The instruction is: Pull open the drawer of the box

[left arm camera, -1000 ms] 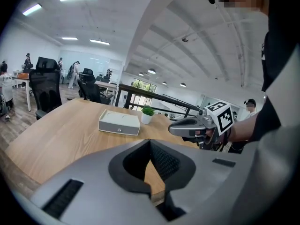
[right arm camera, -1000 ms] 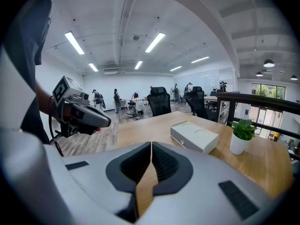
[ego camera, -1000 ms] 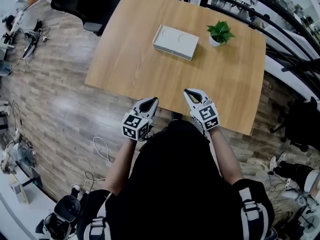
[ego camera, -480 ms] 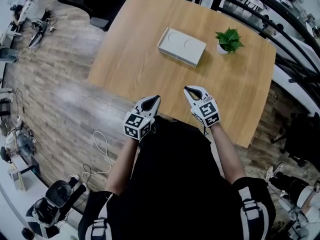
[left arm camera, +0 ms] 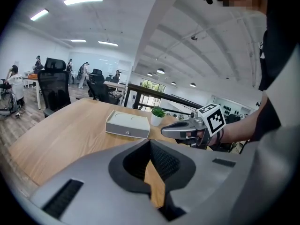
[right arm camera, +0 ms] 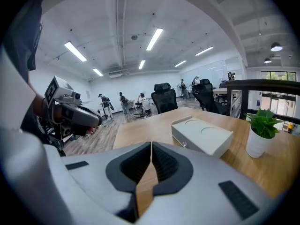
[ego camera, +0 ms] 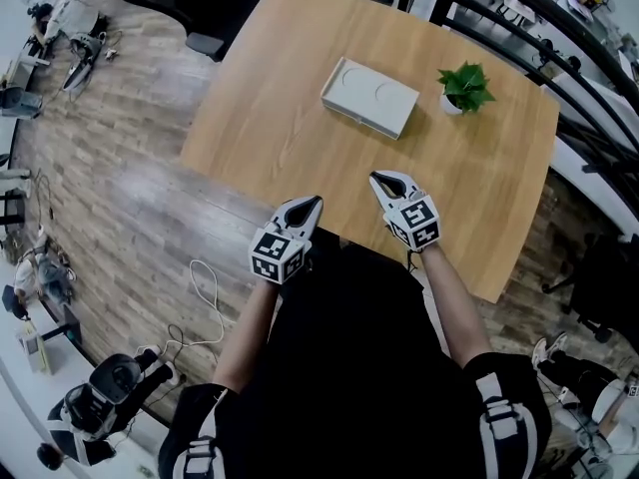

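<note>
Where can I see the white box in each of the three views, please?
Head view: box at upper centre.
Left gripper view: box left of centre, just below mid-height.
Right gripper view: box right of centre, below mid-height.
Shared landmark: the plant stands just right of the box in every view.

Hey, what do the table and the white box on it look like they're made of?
Table: wood or wood-look laminate, matte, with visible light grain. Box: probably off-white plastic, smooth and matte, two shallow circles in its top.
</note>
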Demonstrator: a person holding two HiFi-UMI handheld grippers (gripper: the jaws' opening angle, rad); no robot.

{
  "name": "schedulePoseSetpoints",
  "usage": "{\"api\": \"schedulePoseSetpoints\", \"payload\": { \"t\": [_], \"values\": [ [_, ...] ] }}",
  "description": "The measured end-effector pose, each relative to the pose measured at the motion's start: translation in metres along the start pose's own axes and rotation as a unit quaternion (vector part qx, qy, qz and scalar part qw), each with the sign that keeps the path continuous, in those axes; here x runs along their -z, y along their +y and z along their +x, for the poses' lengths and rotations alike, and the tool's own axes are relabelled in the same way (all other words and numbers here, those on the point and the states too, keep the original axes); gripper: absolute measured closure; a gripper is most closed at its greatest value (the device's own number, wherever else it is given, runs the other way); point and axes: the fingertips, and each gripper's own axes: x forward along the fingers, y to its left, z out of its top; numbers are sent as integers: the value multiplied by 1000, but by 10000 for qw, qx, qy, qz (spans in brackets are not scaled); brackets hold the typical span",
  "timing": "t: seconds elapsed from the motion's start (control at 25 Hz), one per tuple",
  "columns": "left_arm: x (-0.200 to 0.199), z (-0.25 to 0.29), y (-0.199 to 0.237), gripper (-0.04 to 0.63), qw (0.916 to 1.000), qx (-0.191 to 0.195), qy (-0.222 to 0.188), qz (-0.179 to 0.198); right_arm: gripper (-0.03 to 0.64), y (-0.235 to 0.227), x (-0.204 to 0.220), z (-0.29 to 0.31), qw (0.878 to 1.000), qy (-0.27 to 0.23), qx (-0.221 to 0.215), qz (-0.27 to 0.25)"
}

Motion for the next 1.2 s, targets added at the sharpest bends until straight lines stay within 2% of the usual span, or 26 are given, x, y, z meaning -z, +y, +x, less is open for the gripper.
{"api": "schedulePoseSetpoints", "payload": {
  "t": [0.32,0.68,0.92,1.2],
  "values": [
    [-5,2,21,573,9999,-57,-23,-80,591,-10,6,17,9998,206,35,3],
    [-4,14,37,572,9997,99,134,-160,591,-33,8,46,9988,383,222,204],
    [-13,23,49,572,9994,232,265,-60,591,-49,11,66,9971,510,258,512],
    [-13,32,61,572,9985,339,420,-39,591,-62,17,91,9949,726,291,640]
  ]
}}
